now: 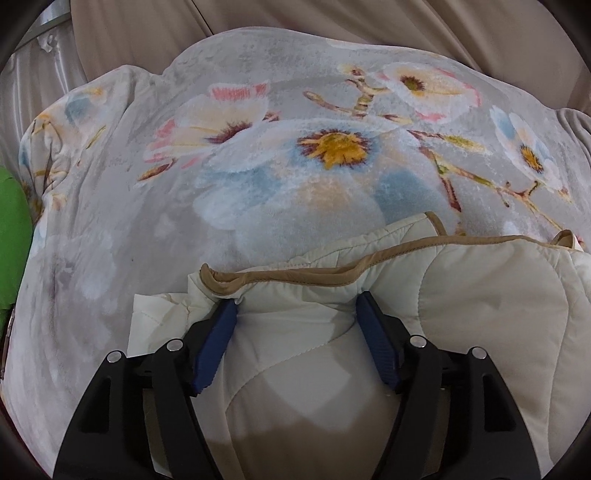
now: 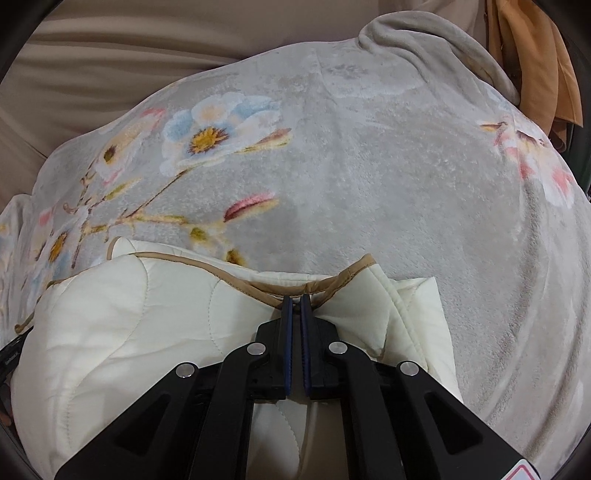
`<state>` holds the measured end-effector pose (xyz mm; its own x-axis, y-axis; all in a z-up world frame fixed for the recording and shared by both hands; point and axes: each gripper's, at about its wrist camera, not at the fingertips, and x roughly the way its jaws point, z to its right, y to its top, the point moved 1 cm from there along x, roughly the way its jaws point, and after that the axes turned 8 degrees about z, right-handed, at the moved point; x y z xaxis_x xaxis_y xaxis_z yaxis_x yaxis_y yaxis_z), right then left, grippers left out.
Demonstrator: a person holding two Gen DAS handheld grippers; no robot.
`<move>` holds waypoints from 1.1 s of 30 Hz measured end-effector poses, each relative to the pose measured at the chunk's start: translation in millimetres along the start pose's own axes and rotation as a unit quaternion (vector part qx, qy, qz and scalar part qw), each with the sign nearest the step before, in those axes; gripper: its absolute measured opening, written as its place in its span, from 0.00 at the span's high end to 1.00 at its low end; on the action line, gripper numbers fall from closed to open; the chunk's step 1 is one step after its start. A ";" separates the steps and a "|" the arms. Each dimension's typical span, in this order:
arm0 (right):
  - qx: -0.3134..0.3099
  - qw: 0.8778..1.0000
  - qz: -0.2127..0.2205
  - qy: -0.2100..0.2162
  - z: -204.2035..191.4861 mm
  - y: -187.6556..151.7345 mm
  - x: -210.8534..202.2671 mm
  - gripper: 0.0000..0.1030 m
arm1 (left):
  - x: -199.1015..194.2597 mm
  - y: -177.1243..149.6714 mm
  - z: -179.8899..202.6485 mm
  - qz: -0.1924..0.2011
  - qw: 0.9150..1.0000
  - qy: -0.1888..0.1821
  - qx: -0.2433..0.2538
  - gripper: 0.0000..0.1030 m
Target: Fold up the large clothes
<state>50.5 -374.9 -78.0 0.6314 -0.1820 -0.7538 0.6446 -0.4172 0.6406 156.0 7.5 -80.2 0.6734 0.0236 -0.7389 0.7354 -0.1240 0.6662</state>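
Note:
A cream quilted garment with tan trim lies folded on a grey floral blanket. In the left wrist view my left gripper is open, its blue fingers wide apart over the garment's trimmed edge, with a fabric bulge between them. In the right wrist view the garment fills the lower left. My right gripper is shut on its tan trim, the blue pads pressed together over the hem.
The floral blanket covers the whole work surface. Beige curtains hang behind. A green object sits at the left edge. An orange cloth hangs at the far right.

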 end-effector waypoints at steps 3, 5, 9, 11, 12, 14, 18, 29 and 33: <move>-0.002 1.000 0.000 -0.001 -0.8 0.4 0.3 0.97 | 1.1 -1.1 0.7 0.006 1.000 0.001 0.000 0.35; -0.008 1.000 -0.008 -0.005 -2.5 4.1 -0.3 0.97 | 0.6 -0.4 0.3 0.005 1.000 0.001 0.000 0.35; -0.023 1.000 0.006 0.006 -18.2 23.0 -36.5 0.90 | -19.4 8.5 -12.0 -0.014 1.000 -0.012 -0.017 0.35; -0.053 0.998 0.023 0.025 -36.4 29.0 -67.0 0.90 | -41.6 10.8 -22.5 -0.008 0.999 -0.017 -0.032 0.35; -0.063 0.997 0.021 0.046 -48.4 29.2 -83.1 0.90 | -55.6 10.9 -30.1 -0.002 0.999 -0.015 -0.041 0.32; -0.063 0.994 -0.004 0.084 -66.2 23.0 -99.9 0.90 | -80.6 5.9 -50.7 -0.001 0.997 -0.014 -0.074 0.15; -0.065 0.983 -0.073 0.155 -111.0 -9.2 -112.0 0.90 | -97.4 -26.8 -102.3 -0.051 0.987 -0.014 -0.155 0.14; -0.155 0.959 -0.167 0.167 -181.1 -81.5 -83.8 0.89 | -81.5 -105.9 -130.1 -0.141 0.945 -0.118 -0.270 0.06; -0.140 0.959 -0.174 0.171 -177.0 -83.3 -70.7 0.92 | -87.7 -99.6 -117.8 -0.121 0.957 -0.100 -0.243 0.15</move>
<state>28.5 -169.7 -52.2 0.4304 0.2484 -0.8678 0.9025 -0.1345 0.4091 32.6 134.6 -69.9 0.4862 -0.2032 -0.8499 0.8493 0.3389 0.4048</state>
